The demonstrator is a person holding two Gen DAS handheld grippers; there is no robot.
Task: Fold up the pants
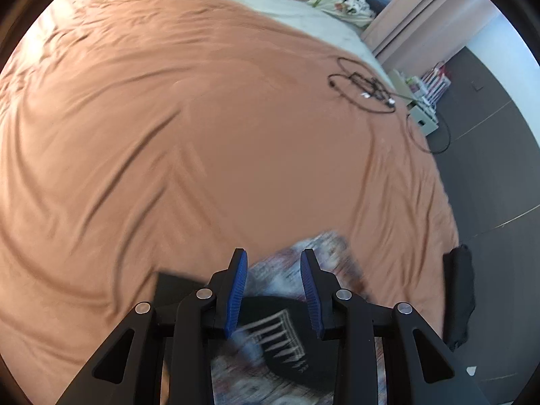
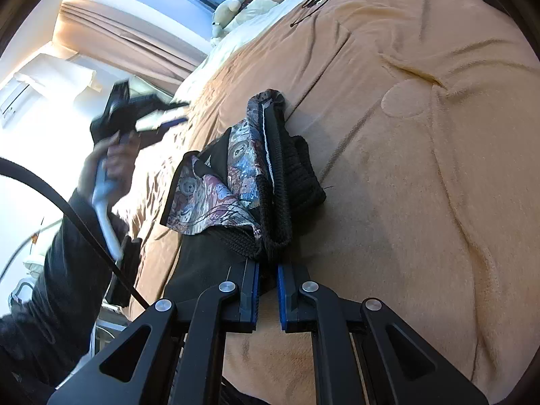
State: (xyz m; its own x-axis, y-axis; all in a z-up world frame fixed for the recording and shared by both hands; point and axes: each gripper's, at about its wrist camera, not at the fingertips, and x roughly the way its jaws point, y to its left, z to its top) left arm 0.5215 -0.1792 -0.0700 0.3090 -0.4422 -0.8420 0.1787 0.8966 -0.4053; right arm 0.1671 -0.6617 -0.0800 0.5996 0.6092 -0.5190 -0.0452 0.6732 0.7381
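Note:
The pants (image 2: 236, 175) are a bunched heap of patterned and black fabric with a black knit waistband, lying on the orange blanket (image 2: 422, 168). My right gripper (image 2: 268, 270) is shut on the black edge of the pants at the near end. In the left wrist view the pants (image 1: 303, 270) show blurred below my left gripper (image 1: 274, 263), which is open and empty above them. The left gripper also shows in the right wrist view (image 2: 168, 118), held up in a hand to the left of the pants.
The orange blanket (image 1: 202, 135) covers a wide bed. A coil of black cable (image 1: 364, 87) lies at its far right. Soft toys (image 2: 229, 10) and pillows sit at the head. A dark item (image 1: 459, 290) hangs at the bed's right edge, with grey floor (image 1: 489, 175) beyond.

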